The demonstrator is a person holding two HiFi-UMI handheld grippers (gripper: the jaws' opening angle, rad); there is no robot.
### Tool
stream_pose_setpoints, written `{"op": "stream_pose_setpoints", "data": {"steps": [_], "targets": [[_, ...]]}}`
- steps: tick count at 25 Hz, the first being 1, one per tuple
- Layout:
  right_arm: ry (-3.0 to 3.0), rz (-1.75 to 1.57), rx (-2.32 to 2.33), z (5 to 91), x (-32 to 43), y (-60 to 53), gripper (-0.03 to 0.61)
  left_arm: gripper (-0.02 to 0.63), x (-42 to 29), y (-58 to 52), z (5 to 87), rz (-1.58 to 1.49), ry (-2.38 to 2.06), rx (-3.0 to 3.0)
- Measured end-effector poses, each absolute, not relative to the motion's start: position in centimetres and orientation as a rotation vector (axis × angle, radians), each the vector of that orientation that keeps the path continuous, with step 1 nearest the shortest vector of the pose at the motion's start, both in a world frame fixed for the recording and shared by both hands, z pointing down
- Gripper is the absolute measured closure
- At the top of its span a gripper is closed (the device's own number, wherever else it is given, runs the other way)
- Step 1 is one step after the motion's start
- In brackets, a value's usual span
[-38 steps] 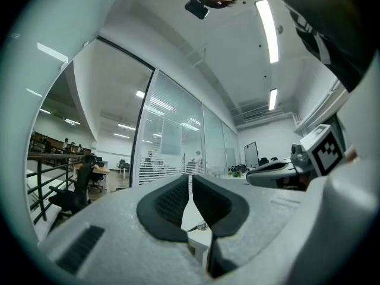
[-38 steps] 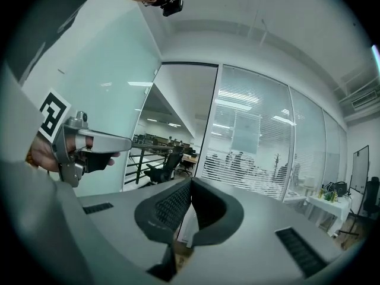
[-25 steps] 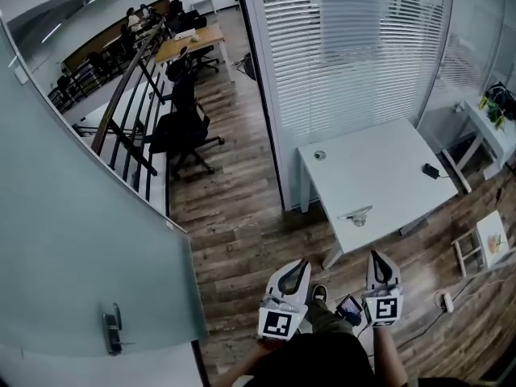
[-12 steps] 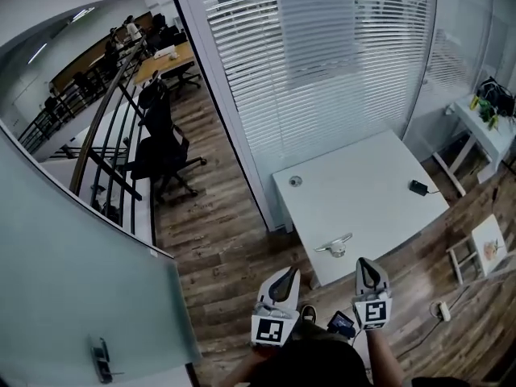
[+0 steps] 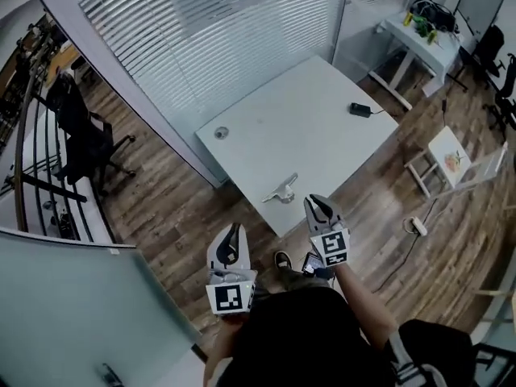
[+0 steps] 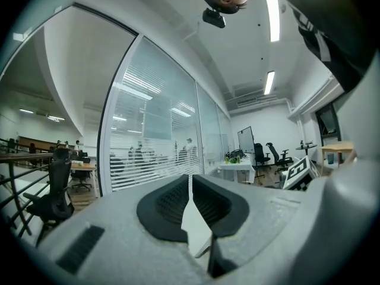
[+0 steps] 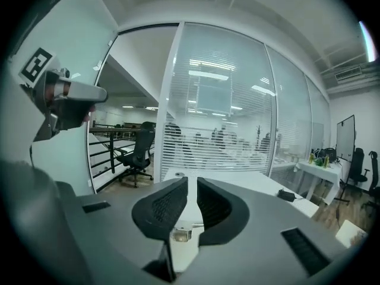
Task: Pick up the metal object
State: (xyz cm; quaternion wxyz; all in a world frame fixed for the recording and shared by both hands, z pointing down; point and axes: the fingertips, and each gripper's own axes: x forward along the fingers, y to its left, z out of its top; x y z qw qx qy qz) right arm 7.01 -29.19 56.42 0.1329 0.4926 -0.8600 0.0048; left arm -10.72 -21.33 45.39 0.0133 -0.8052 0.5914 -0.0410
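Note:
The metal object [image 5: 281, 190], a silver lever-shaped piece, lies near the front edge of the white table [image 5: 314, 127]. My right gripper [image 5: 311, 200] hovers just short of that edge, close to the object, jaws together and empty. In the right gripper view the metal object [image 7: 181, 235] shows low through the slit between the pads of the right gripper [image 7: 192, 183]. My left gripper [image 5: 235, 228] is further back over the wood floor, to the left of the table, also shut and empty. In its own view the left gripper [image 6: 190, 180] shows only a thin gap.
A black adapter [image 5: 360, 109] and a round grommet [image 5: 221, 133] are on the table. A glass wall with blinds [image 5: 210, 22] stands behind it. An office chair [image 5: 85, 139] is at left, a side desk [image 5: 419, 35] and a small stool [image 5: 451, 160] at right.
The table has drawn nearer and swung in the head view. Both grippers have moved toward its front edge, the right one now close to the metal object. Both stay shut.

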Motion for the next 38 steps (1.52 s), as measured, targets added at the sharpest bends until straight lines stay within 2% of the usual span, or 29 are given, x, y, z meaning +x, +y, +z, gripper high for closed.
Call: {"op": "stream_pose_setpoints", "data": {"steps": [1,7,14,22,38], "targets": [[-2.472,0.057,1.435,57.4,7.2,-29.1,0.532,0.581,-10.7,-21.4,45.4,-0.12,1.833,-2.511],[-2.382,0.235,1.358,64.1,6.3,-29.3,0.424,0.581,-10.8,-21.8,45.9,-0.171,1.781,-2.549],[-2.299,0.364,1.248,70.9,4.6,-31.5,0.334,0.581,-12.5,-22.4,45.9,-0.184,1.838,-2.513],[-2.233,0.455,1.183,76.3,3.8,-33.1,0.311,0.581,-14.1,-22.4,46.1,-0.24,1.877,-2.483],[-2.205,0.471,1.089,79.9,2.0,-35.3,0.301,0.581,-16.2,-22.6,46.2,-0.265,1.966,-2.423]]}}
